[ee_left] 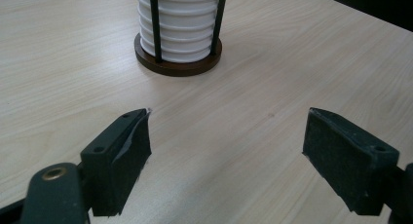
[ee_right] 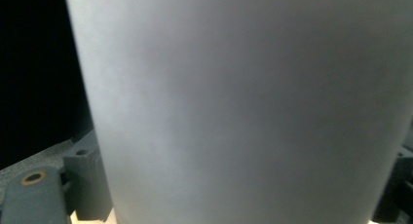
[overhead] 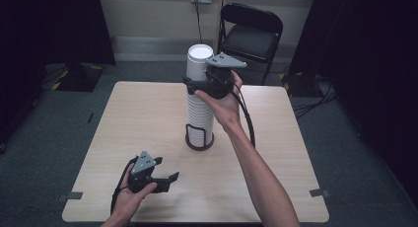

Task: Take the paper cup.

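A tall stack of white paper cups (overhead: 199,116) stands in a holder with a round brown base (overhead: 199,144) and black rods, near the table's middle. My right gripper (overhead: 196,81) is up at the top of the stack, shut on the top cup (overhead: 199,61). In the right gripper view that cup's white wall (ee_right: 243,102) sits between the jaws of the gripper (ee_right: 238,190). My left gripper (overhead: 166,170) rests low near the front left, open and holding nothing. In the left gripper view its open jaws (ee_left: 226,151) face the stack (ee_left: 178,19) and its base (ee_left: 178,65).
The wooden table (overhead: 276,138) has tape marks at its front corners. A black folding chair (overhead: 251,32) stands behind the far edge. Cables lie on the grey floor at the right (overhead: 315,103).
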`<state>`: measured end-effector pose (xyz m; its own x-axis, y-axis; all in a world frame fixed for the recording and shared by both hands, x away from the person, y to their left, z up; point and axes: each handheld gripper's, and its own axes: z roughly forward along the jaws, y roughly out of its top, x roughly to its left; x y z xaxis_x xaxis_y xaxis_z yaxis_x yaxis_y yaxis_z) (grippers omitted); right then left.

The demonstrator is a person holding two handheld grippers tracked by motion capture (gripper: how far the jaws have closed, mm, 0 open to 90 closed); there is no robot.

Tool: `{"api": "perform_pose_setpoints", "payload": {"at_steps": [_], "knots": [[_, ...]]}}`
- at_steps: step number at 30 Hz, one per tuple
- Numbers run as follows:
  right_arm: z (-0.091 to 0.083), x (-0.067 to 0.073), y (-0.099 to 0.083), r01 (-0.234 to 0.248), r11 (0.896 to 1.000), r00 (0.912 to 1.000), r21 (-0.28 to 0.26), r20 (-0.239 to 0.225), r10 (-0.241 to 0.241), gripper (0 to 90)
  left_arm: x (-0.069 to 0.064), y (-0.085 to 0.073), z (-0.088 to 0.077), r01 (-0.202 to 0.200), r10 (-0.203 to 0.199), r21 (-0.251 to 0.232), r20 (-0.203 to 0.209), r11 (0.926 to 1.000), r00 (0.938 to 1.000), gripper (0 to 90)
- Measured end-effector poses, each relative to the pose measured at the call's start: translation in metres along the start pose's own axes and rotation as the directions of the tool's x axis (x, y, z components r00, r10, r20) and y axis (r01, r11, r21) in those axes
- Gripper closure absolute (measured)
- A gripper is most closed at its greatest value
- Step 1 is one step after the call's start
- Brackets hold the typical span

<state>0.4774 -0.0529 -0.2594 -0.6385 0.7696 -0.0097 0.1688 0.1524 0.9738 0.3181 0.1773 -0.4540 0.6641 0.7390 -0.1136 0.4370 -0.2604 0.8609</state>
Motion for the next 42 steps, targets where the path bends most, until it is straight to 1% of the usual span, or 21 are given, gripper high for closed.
{"api": "perform_pose_setpoints", "payload": {"at_steps": [6,8,11,13,17,22,25,29,30,31,33,36,37,38,42], "knots": [[0.0,-0.001,0.0,-0.009,1.0,1.0,0.002,-0.001,0.009,11.1,0.0,0.0,0.0,0.004,-0.004,0.0,0.0,1.0,1.0,17.4],[0.0,-0.002,0.0,-0.02,1.0,0.9998,0.001,-0.007,0.02,11.3,0.0,0.0,0.0,0.002,-0.002,0.0,0.0,1.0,1.0,17.4],[0.0,-0.001,0.001,-0.016,1.0,0.9998,-0.001,-0.012,0.016,11.5,0.0,0.0,0.0,0.004,-0.004,0.002,0.002,1.0,1.0,17.4],[-0.001,-0.001,0.002,-0.021,1.0,0.9997,-0.008,-0.013,0.021,11.5,0.0,0.0,0.0,0.003,-0.003,0.003,0.003,1.0,1.0,17.4],[-0.002,-0.001,0.006,-0.036,0.999,0.9993,-0.028,-0.016,0.035,11.9,0.0,0.0,0.0,0.002,-0.002,0.002,0.002,1.0,1.0,17.4],[-0.004,0.0,0.008,-0.003,0.999,0.9999,-0.048,-0.017,0.002,12.1,0.0,0.0,0.0,0.006,-0.006,0.005,0.002,1.0,1.0,17.4],[-0.006,-0.002,0.01,-0.007,0.997,0.9996,-0.074,-0.027,0.005,12.2,0.0,0.0,0.001,0.007,-0.007,0.006,0.001,1.0,1.0,17.4],[-0.008,-0.002,0.014,-0.006,0.997,0.9995,-0.082,-0.032,0.004,12.3,0.0,0.0,0.001,0.003,-0.003,0.007,0.001,1.0,1.0,17.4],[-0.009,-0.003,0.016,-0.002,0.995,0.9995,-0.101,-0.03,-0.001,12.4,0.0,0.0,0.001,0.007,-0.007,0.006,0.002,1.0,1.0,17.4],[-0.009,-0.003,0.016,-0.002,0.995,0.9995,-0.101,-0.03,-0.001,12.4,0.0,-0.001,0.001,0.008,-0.008,0.007,0.003,0.9999,1.0,17.4],[-0.01,-0.002,0.018,-0.011,0.993,0.9992,-0.117,-0.039,0.006,12.5,0.0,-0.001,0.001,0.008,-0.009,0.006,0.003,0.9999,1.0,17.4],[-0.011,0.0,0.022,-0.002,0.991,0.9992,-0.133,-0.04,-0.004,12.5,0.0,-0.001,0.001,0.004,-0.004,0.009,0.0,1.0,1.0,17.4],[-0.012,0.001,0.024,-0.013,0.991,0.9991,-0.135,-0.041,0.008,12.5,0.0,0.0,0.001,0.004,-0.004,0.009,0.001,1.0,1.0,17.4],[-0.012,0.0,0.026,-0.012,0.989,0.9991,-0.146,-0.041,0.006,12.6,0.0,-0.001,0.001,0.003,-0.003,0.009,0.001,1.0,1.0,17.4],[-0.015,0.0,0.03,-0.011,0.988,0.9991,-0.155,-0.043,0.004,12.6,0.001,-0.001,0.001,0.008,-0.008,0.01,0.002,0.9999,1.0,17.4]]}}
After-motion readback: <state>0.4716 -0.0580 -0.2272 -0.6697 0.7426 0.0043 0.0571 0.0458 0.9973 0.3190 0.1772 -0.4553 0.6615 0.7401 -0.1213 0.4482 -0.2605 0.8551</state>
